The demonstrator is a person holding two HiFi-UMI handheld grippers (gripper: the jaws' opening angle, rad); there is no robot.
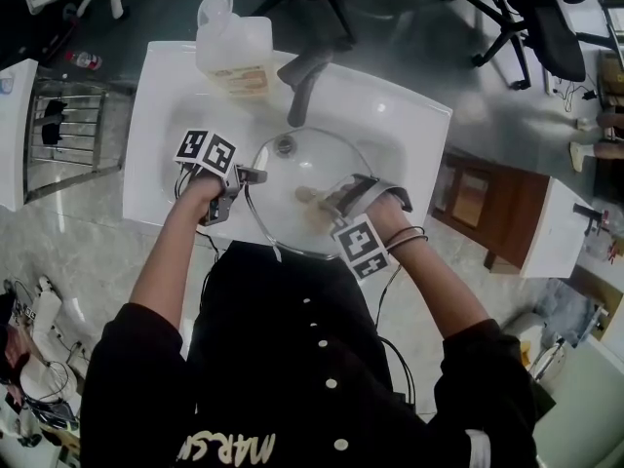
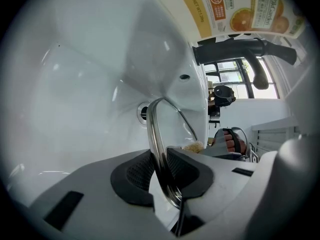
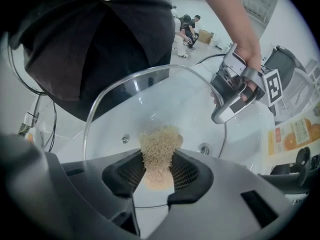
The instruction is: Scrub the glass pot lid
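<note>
The left claw (image 2: 162, 171) clamps the glass lid (image 2: 167, 129) by its rim and the right claw (image 3: 159, 176) grips a scourer (image 3: 159, 146), so hard scrubbing just ahead could slip that seemingly wet rim free.

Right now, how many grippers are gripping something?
2. The left gripper clamps the rim of the glass pot lid, at its left edge; the right gripper holds a beige scrubber against the lid's glass. No other gripper is visible.
</note>
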